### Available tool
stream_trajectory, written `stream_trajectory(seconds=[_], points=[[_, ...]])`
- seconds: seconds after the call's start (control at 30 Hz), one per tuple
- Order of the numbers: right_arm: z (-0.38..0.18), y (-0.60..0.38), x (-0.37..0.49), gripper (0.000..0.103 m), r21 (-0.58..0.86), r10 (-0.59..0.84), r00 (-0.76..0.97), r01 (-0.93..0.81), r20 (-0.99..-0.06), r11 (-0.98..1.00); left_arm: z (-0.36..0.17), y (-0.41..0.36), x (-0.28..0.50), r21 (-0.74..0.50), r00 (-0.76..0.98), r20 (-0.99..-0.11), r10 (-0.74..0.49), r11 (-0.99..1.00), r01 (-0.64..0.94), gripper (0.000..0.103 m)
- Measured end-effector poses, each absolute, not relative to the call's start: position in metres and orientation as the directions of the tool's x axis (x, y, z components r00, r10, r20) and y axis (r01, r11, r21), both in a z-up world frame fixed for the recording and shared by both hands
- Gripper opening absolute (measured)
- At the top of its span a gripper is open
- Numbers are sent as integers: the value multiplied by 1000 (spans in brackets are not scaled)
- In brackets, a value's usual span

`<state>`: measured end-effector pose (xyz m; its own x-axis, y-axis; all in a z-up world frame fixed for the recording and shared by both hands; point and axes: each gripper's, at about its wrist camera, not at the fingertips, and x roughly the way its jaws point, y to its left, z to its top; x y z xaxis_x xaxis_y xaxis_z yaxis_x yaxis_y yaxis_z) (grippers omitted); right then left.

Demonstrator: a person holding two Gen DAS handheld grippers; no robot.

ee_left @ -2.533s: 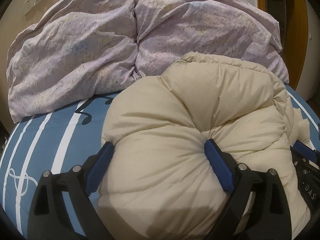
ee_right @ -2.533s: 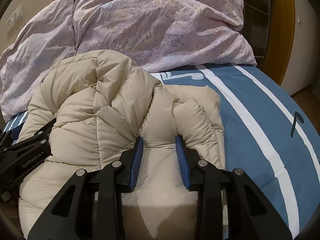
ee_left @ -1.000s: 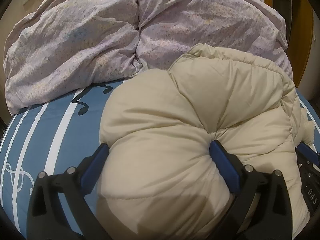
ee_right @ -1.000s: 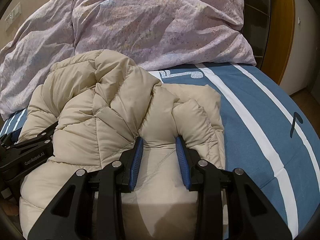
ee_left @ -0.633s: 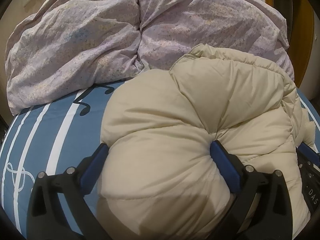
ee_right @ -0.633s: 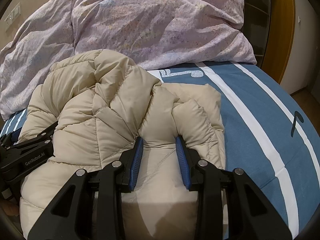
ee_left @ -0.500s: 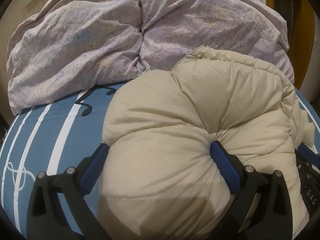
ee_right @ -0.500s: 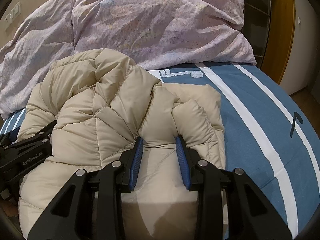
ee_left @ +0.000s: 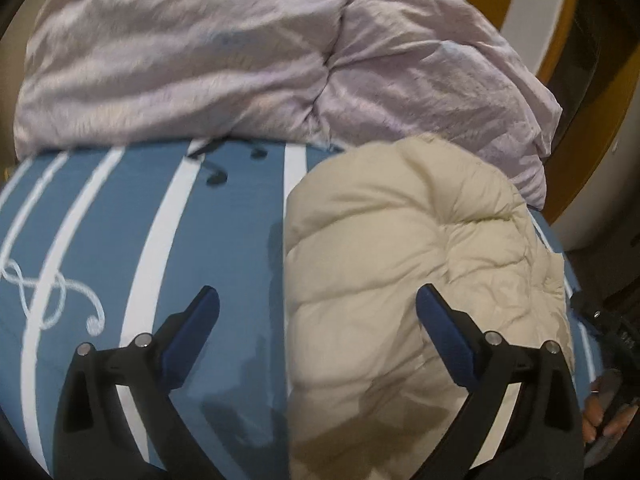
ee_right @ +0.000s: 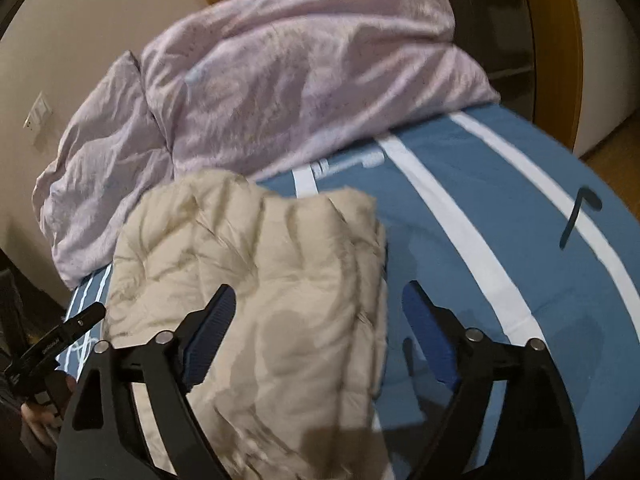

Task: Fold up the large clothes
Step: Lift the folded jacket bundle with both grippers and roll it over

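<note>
A cream puffer jacket point(ee_left: 400, 260) lies folded in a thick bundle on the blue striped bed sheet point(ee_left: 120, 220). My left gripper point(ee_left: 316, 300) stands open above the jacket's left edge: its left finger is over bare sheet, its right finger over the jacket, and neither pad presses. In the right wrist view the jacket point(ee_right: 260, 260) fills the lower middle. My right gripper point(ee_right: 320, 294) is over its right edge with the jaws opening wide, the left finger above the fabric and the right one above the sheet point(ee_right: 480, 200). Nothing is gripped.
A crumpled lilac quilt point(ee_left: 240, 60) is heaped along the far side of the bed, just behind the jacket. A wooden door frame point(ee_right: 556, 40) and floor lie beyond the bed's right edge. Each view shows the other gripper point(ee_left: 612, 328) at its edge, with a hand point(ee_right: 36, 416) on it.
Both grippers have let go of the jacket and drawn back and up, rolling a little. The right jaws went from pinched on a fold to wide apart. The jacket has settled flatter.
</note>
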<state>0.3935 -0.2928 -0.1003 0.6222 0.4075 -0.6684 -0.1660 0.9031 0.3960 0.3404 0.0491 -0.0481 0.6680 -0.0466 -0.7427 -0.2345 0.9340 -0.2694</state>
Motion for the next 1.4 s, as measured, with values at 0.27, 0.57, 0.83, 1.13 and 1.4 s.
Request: stream_trajectory(seconds=[0.27, 0.57, 0.83, 1.13, 1.4], points=[[-141, -301, 415, 94, 603, 583, 460, -121, -670, 788, -72, 59, 342, -403, 628, -754, -192, 890, -211, 98], [-149, -289, 428, 95, 676, 678, 398, -171, -618, 717, -97, 63, 353, -591, 605, -696, -386, 786, -180, 93], [-159, -282, 434, 67, 770, 776, 352, -193, -523, 607, -100, 66, 350, -689, 616, -626, -478, 709, -149, 66], [-136, -256, 442, 33, 789, 814, 359, -260, -456, 556, -80, 85, 338, -693, 663, -582, -472, 714, -100, 37], [-109, -192, 461, 25, 783, 862, 303, -370, -407, 500, -57, 133, 322, -693, 745, -529, -405, 713, -105, 34]])
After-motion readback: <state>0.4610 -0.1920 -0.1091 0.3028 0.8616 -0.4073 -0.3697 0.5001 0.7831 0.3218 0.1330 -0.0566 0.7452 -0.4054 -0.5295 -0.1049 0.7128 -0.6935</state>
